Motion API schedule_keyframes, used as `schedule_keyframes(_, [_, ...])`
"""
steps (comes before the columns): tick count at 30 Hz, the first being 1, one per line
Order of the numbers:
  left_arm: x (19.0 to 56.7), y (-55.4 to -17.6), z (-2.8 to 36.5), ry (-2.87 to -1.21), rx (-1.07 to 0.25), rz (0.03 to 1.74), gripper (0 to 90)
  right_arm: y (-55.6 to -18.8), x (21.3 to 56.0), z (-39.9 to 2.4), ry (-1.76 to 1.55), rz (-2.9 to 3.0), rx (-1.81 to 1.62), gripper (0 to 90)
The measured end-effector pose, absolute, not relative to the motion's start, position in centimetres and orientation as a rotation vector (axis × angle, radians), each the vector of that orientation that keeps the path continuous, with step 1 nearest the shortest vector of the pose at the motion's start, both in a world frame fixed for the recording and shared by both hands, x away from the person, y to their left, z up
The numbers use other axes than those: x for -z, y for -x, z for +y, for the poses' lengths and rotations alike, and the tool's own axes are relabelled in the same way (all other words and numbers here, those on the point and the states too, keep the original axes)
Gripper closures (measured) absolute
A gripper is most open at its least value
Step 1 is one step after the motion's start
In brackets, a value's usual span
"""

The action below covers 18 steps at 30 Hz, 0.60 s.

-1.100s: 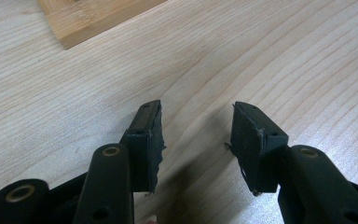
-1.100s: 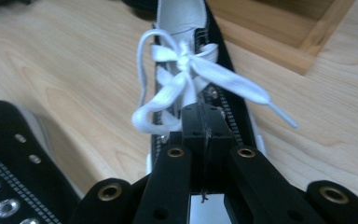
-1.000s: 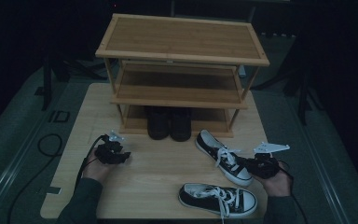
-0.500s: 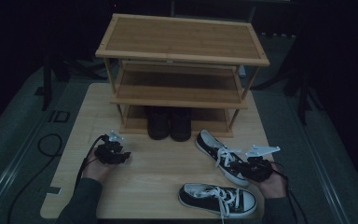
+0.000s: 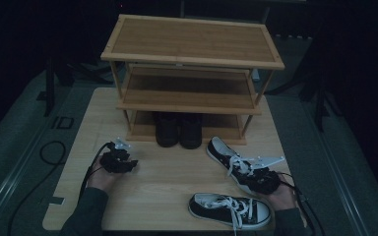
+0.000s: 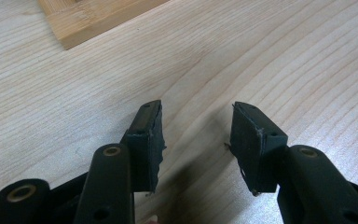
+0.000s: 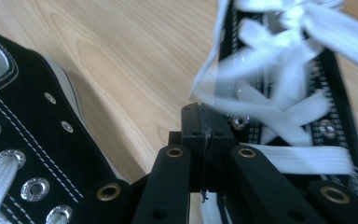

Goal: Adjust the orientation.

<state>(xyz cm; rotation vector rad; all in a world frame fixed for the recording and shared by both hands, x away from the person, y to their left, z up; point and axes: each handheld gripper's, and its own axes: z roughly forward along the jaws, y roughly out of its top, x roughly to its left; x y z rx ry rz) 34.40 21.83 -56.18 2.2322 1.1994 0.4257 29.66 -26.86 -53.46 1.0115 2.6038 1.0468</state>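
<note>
My right gripper (image 7: 204, 122) has its jaws pressed flat together, nothing caught between them. In the right gripper view it sits low centre, tips right at the laces of the far shoe (image 7: 303, 88), which fills the upper right of that frame; whether the tips touch the laces I cannot tell. The near shoe (image 7: 23, 140) takes the left edge.

High view: right gripper (image 5: 256, 173) lies over the toe end of the far shoe (image 5: 221, 150), lower right. The near shoe (image 5: 229, 210) lies bottom centre, just beside my right hand (image 5: 281, 196).

My left gripper (image 6: 196, 135) is half open, jaws apart over bare table (image 6: 261, 56), holding nothing. High view puts it lower left (image 5: 127, 166).

The rack (image 5: 192, 42) stands at the top centre, a dark pair of boots (image 5: 179, 130) under its lowest shelf.
</note>
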Motion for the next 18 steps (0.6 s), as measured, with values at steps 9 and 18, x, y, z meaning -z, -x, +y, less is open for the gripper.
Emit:
schedule_keyframes(9, [56.18,-34.4,21.86,-2.231,-0.426,1.198,54.8,-29.83,54.05,-26.62,-1.02,2.644,-0.985,89.5])
schedule_keyframes(18, [56.17,-34.43,21.88,-2.233,-0.424,1.196,55.1,-29.84,54.02,-26.76,-1.025,2.642,-0.991,89.6])
